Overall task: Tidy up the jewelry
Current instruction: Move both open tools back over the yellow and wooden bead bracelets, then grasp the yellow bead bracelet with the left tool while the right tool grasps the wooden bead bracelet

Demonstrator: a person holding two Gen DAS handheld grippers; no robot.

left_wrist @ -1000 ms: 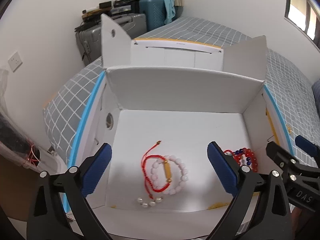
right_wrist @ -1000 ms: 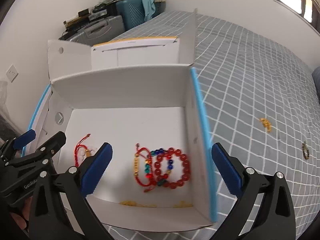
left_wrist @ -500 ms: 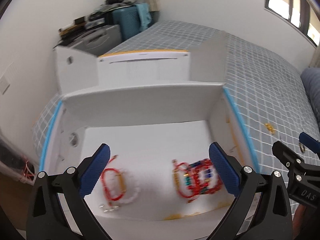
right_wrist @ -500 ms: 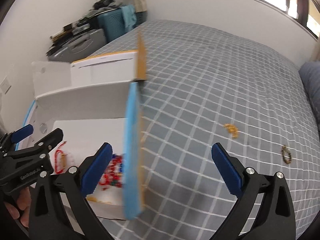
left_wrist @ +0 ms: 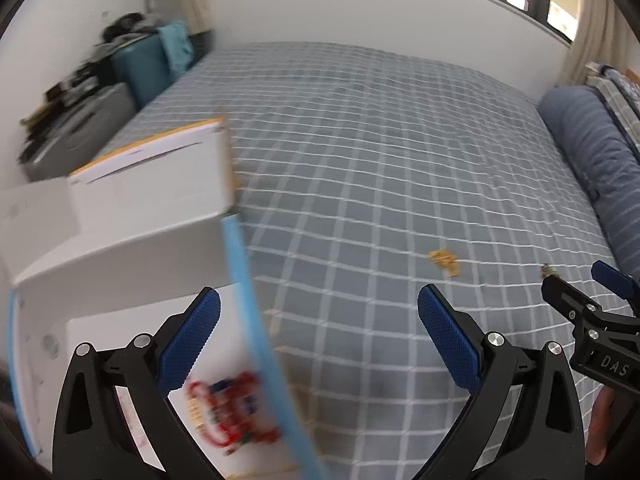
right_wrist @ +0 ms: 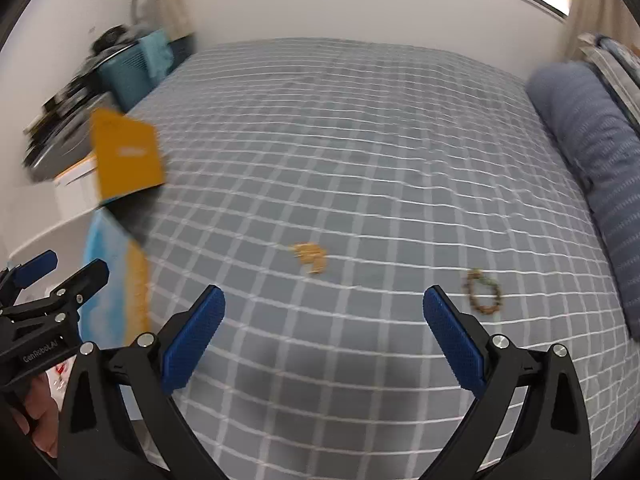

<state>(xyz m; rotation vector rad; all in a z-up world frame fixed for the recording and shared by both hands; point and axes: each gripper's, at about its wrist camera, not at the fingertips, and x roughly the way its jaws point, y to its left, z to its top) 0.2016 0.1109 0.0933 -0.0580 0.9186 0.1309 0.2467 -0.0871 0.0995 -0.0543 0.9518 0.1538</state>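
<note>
L gripper (left_wrist: 318, 344) & R gripper (right_wrist: 323, 344) both wide open, empty; gold piece (right_wrist: 310, 257), beaded bracelet (right_wrist: 483, 293) on bed (right_wrist: 360, 140)

black gripper frames, blue ribbed pads (right_wrist: 192, 340)

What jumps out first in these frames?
Two pieces of jewelry lie loose on the checked bedspread: a small gold piece ahead of the open right gripper and a beaded bracelet by its right finger. The white box, left, holds red bead bracelets.
</note>
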